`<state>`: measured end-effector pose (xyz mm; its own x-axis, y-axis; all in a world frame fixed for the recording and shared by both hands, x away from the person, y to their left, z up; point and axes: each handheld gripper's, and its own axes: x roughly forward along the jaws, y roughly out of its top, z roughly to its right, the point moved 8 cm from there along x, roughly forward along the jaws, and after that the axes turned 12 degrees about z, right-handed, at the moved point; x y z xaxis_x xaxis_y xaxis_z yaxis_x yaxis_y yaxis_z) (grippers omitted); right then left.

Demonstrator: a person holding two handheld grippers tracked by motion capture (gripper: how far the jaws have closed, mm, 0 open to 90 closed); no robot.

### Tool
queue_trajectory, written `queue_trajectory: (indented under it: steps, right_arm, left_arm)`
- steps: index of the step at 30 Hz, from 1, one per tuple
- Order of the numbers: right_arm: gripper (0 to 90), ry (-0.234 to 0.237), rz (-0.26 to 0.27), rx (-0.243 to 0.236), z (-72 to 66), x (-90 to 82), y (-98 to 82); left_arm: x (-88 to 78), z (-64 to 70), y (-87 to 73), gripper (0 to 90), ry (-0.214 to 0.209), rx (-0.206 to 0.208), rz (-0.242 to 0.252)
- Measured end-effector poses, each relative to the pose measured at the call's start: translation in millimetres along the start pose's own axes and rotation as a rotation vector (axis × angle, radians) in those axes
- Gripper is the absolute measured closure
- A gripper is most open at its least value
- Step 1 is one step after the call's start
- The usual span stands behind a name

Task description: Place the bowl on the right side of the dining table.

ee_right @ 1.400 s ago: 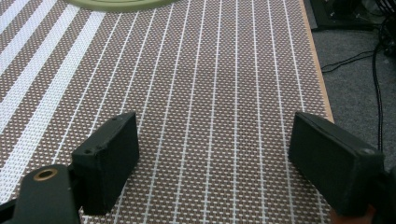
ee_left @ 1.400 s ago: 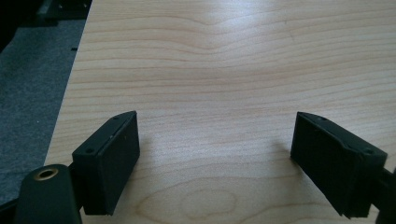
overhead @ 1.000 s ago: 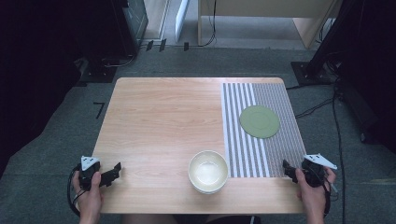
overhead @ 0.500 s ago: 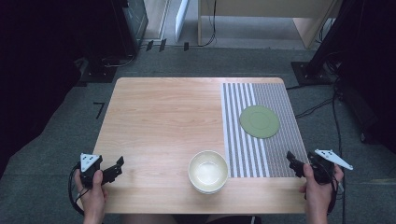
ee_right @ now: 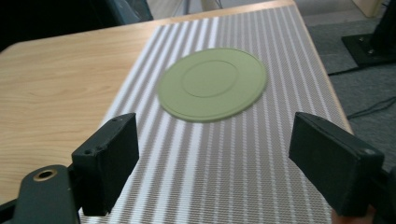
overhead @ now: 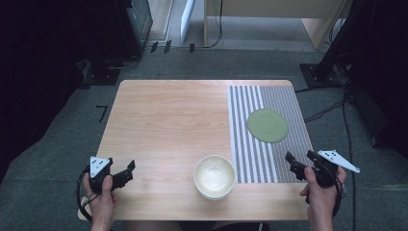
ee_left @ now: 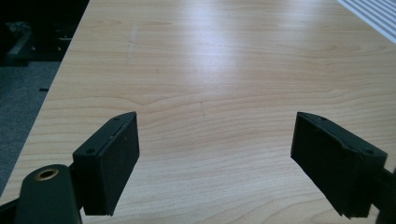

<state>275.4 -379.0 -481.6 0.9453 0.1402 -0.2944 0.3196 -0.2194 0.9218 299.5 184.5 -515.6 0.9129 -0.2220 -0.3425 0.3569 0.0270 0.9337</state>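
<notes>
Green plate (overhead: pixel 267 125) lying flat on the striped mat (overhead: pixel 250 154), far right of the bench (overhead: pixel 163 120); cream bowl (overhead: pixel 214 176) sitting near edge; left hand-held gripper (overhead: pixel 126 173) and right hand-held gripper (overhead: pixel 294 163) hovering wide, empty, probably readying approach.

A green plate (overhead: pixel 267 125) lies on a grey-and-white striped mat (overhead: pixel 250 159); the bowl (overhead: pixel 214 176) is cream.

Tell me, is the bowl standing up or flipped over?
Standing up. The bowl sits on the table with its round opening facing up, so you look down into its pale inside.
</notes>
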Motion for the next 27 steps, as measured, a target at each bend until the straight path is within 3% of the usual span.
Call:
queue_trajectory:
  steps: [8, 11, 22, 23, 27]
  right_arm:
    - [15.3, 0.053, 0.011, -0.003, -27.2, -1.3, 8.3]
    - [15.2, 0.065, 0.016, -0.005, -34.8, -2.5, 10.1]
    - [15.2, 0.084, 0.015, -0.03, -52.1, 0.9, 7.9]
    - [15.2, 0.089, 0.014, -0.031, -55.7, 1.5, 7.5]
    - [14.8, 0.102, 0.015, -0.048, -62.7, 2.6, 6.8]
  left_arm:
    - [-2.8, 9.7, 8.2, 15.4, -0.021, -0.011, 0.021]
    - [-4.1, 17.3, 11.2, 15.4, -0.049, -0.013, 0.023]
    - [-7.4, 30.1, 17.9, 15.4, -0.071, -0.005, 0.041]
    - [-8.4, 33.4, 19.9, 15.4, -0.087, -0.021, 0.043]
    - [-9.7, 40.6, 22.4, 15.4, -0.105, -0.015, 0.041]
